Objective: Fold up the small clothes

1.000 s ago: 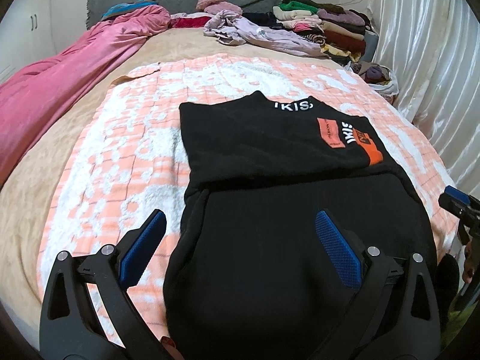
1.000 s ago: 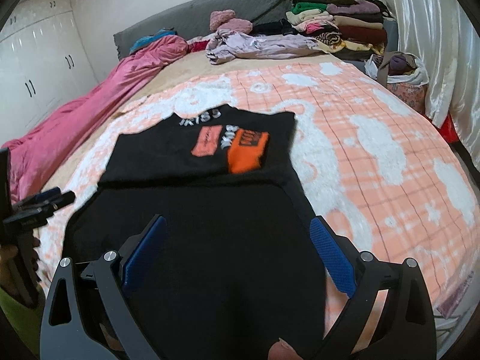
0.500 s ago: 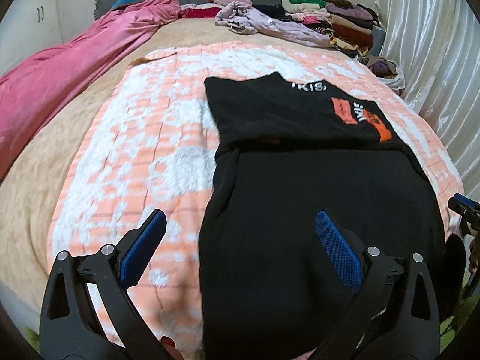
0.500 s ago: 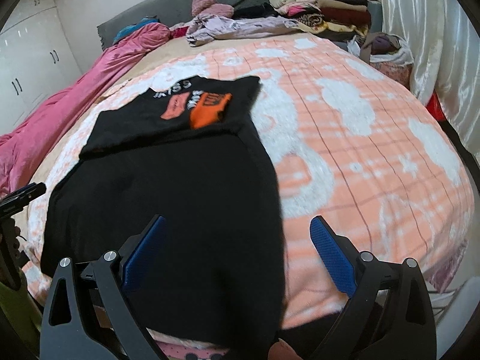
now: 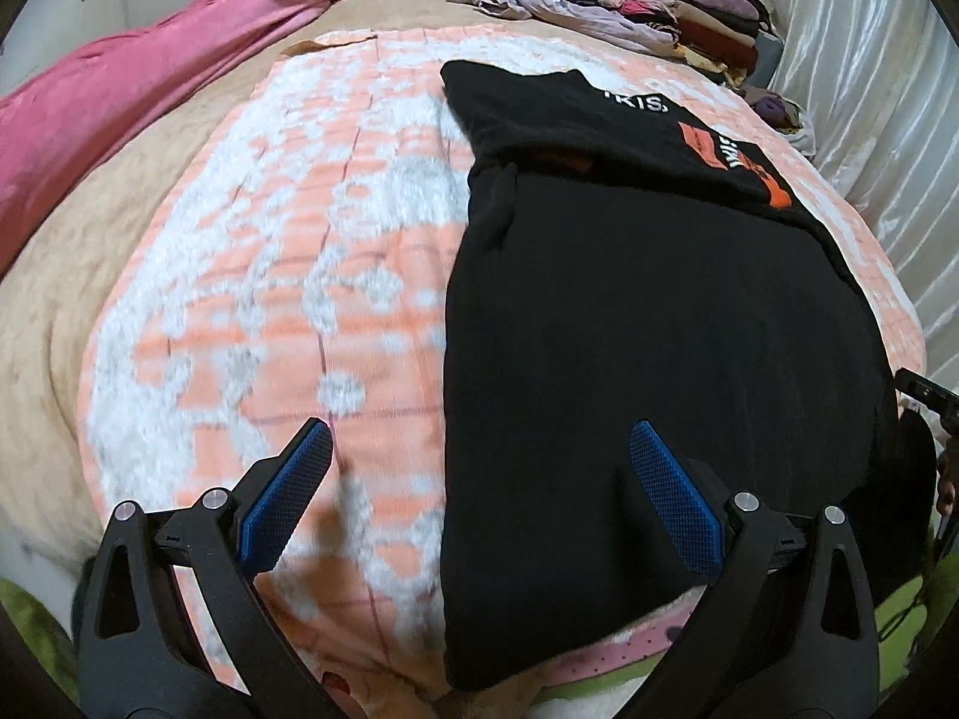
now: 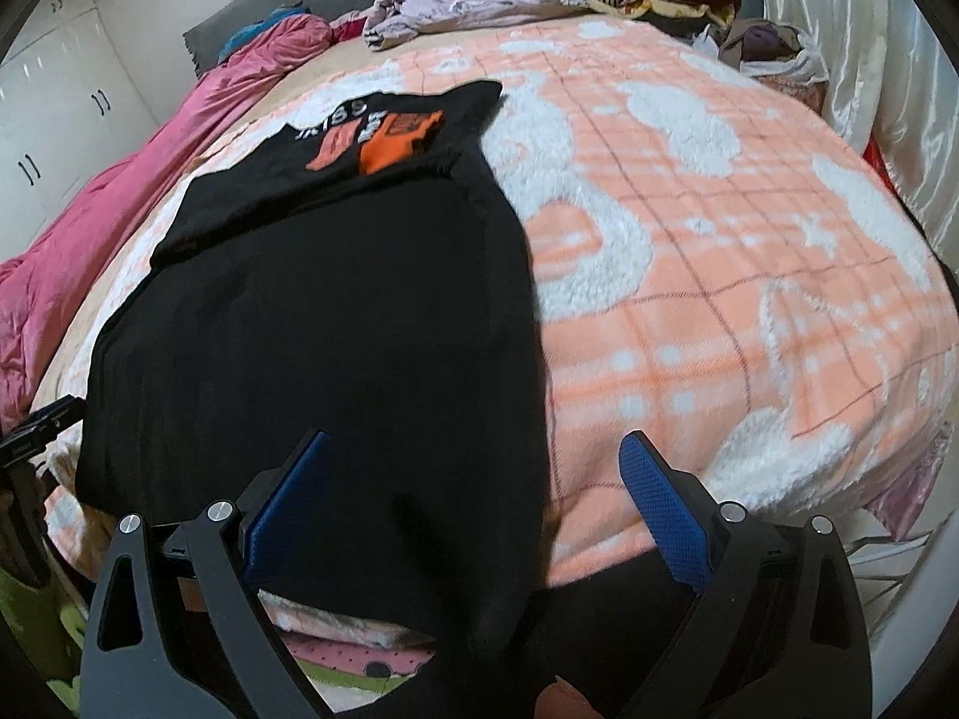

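A black sweater [image 5: 647, 323] with orange and white print lies flat on the peach and white blanket [image 5: 270, 275], its top part folded down over the body. It also shows in the right wrist view [image 6: 335, 323]. My left gripper [image 5: 479, 497] is open and empty above the sweater's near left hem edge. My right gripper [image 6: 473, 503] is open and empty above the near right hem edge, where the sweater hangs over the bed's edge.
A pink quilt [image 5: 138, 78] lies along the bed's left side. Loose and stacked clothes [image 5: 659, 6] sit at the head end. A shiny curtain [image 5: 887, 120] hangs on the right. White cupboards [image 6: 54, 102] stand at the left.
Both grippers have pulled back toward the foot of the bed and spread apart, the left going left and the right going right. The sweater has not moved.
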The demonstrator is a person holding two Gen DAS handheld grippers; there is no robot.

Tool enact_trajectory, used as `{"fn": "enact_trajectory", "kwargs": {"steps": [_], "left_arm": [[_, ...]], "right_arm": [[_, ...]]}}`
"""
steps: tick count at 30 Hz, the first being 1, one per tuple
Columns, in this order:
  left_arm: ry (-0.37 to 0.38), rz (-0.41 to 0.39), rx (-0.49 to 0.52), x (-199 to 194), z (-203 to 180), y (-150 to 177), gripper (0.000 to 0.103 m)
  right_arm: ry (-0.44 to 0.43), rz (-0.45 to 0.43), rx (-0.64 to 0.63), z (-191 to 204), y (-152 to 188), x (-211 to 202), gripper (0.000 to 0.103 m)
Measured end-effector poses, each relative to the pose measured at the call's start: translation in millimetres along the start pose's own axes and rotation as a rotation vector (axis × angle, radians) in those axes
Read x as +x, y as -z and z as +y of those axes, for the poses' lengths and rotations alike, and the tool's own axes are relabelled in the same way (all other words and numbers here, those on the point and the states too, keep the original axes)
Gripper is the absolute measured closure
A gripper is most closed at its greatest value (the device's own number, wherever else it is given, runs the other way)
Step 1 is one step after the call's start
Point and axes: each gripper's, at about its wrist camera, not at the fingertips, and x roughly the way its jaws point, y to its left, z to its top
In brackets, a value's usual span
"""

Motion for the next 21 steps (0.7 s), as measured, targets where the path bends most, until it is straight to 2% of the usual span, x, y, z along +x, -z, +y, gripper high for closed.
{"fn": "enact_trajectory", "kwargs": {"steps": [4, 9, 14, 15, 16, 17, 21], "left_arm": [[0.028, 0.016, -0.019, 1.2, 5.0, 6.4, 0.01], [0.057, 0.025, -0.047, 3.3, 7.3, 11.1, 0.01], [0.088, 0.038, -0.057, 7.2, 3.7, 16.5, 0.017], [0.099, 0.042, -0.056, 7.8, 2.4, 17.7, 0.018], [0.106, 0.045, -0.054, 8.3, 1.7, 17.9, 0.025], [0.109, 0.045, -0.053, 8.5, 1.4, 18.1, 0.034], [0.122, 0.045, -0.057, 8.5, 3.5, 17.6, 0.048]], "right_arm": [[-0.016, 0.019, 0.004, -1.7, 4.0, 3.3, 0.009], [-0.035, 0.028, 0.004, -5.0, 7.7, 2.6, 0.03], [-0.047, 0.04, -0.006, -8.7, 12.0, 0.7, 0.075], [-0.047, 0.037, -0.009, -9.5, 12.8, -0.8, 0.08], [-0.056, 0.035, -0.011, -10.5, 13.7, -3.2, 0.092], [-0.076, 0.036, -0.01, -11.3, 14.5, -5.0, 0.094], [-0.093, 0.045, -0.03, -8.9, 17.2, -7.2, 0.092]]}}
